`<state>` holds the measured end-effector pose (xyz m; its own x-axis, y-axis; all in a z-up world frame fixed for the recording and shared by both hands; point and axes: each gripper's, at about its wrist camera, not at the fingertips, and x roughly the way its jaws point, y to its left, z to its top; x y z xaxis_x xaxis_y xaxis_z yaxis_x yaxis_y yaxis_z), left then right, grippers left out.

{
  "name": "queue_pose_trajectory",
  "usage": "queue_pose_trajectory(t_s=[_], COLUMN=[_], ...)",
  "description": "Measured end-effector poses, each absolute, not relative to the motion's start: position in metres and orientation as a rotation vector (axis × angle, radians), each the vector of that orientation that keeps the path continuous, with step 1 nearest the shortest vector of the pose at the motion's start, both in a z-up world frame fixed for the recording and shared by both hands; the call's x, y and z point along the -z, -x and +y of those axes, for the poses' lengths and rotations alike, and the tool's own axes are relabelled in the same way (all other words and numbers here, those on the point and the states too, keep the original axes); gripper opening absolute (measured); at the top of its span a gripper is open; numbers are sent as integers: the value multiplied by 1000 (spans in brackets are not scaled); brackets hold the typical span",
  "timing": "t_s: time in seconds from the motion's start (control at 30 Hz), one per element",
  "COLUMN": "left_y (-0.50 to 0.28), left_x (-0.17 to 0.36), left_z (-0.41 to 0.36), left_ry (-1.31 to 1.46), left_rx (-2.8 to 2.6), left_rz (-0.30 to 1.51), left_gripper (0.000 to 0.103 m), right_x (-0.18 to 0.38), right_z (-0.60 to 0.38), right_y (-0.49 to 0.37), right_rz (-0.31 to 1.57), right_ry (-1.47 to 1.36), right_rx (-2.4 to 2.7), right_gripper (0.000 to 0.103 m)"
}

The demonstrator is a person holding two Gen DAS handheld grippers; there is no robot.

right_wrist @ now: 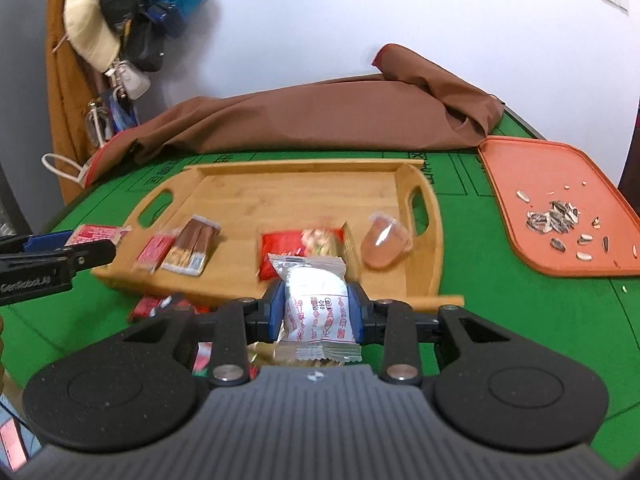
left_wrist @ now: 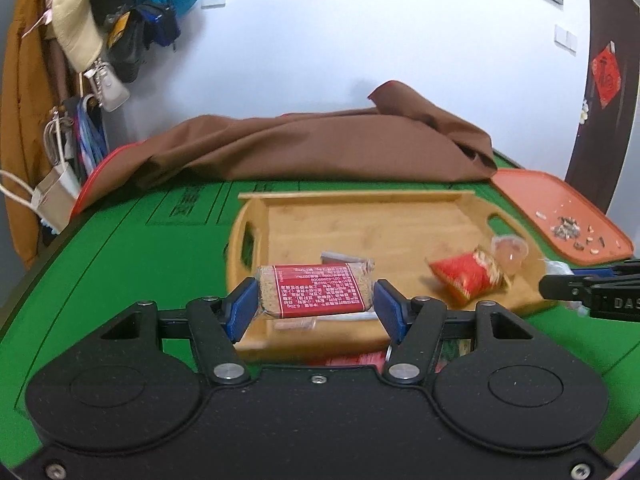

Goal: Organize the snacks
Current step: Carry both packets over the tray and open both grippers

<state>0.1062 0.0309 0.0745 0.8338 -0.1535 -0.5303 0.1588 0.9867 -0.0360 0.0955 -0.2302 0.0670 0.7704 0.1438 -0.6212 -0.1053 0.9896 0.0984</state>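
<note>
My left gripper (left_wrist: 316,300) is shut on a red-labelled snack bar (left_wrist: 318,290) and holds it over the near edge of the wooden tray (left_wrist: 360,220). My right gripper (right_wrist: 316,312) is shut on a white wrapped snack (right_wrist: 316,304) just in front of the tray (right_wrist: 280,188). In the tray lie a red snack packet (right_wrist: 284,254), a clear jelly cup (right_wrist: 386,240), a brown bar (right_wrist: 194,250) and a small red bar (right_wrist: 154,252). The left gripper also shows at the left in the right wrist view (right_wrist: 60,254), the right gripper at the right in the left wrist view (left_wrist: 560,286).
The table is green felt (right_wrist: 520,320). An orange tray (right_wrist: 560,200) with sunflower seeds lies at the right. A brown cloth (right_wrist: 320,116) lies behind the wooden tray. More red snacks (right_wrist: 160,304) lie on the felt in front of the tray. Bags hang at the far left.
</note>
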Motion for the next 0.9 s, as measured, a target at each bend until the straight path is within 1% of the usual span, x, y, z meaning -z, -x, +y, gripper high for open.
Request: queue_pose_trajectory(t_s=[0.27,0.57,0.9], left_y=[-161,-223,-267], left_x=[-83,-64,-41], left_z=[21,11,7], left_ry=[-4,-5,-14], left_rx=[170,147,111], left_rz=[598,685,763], left_gripper=[61,61,61], right_x=[-77,-59,-44], right_z=[-230,-231,-219], right_y=[-148,-215,-255], right_rz=[702,819,866], right_ry=[-16,-41,-45], right_rx=[-69,1,24], right_gripper=[38,38,38])
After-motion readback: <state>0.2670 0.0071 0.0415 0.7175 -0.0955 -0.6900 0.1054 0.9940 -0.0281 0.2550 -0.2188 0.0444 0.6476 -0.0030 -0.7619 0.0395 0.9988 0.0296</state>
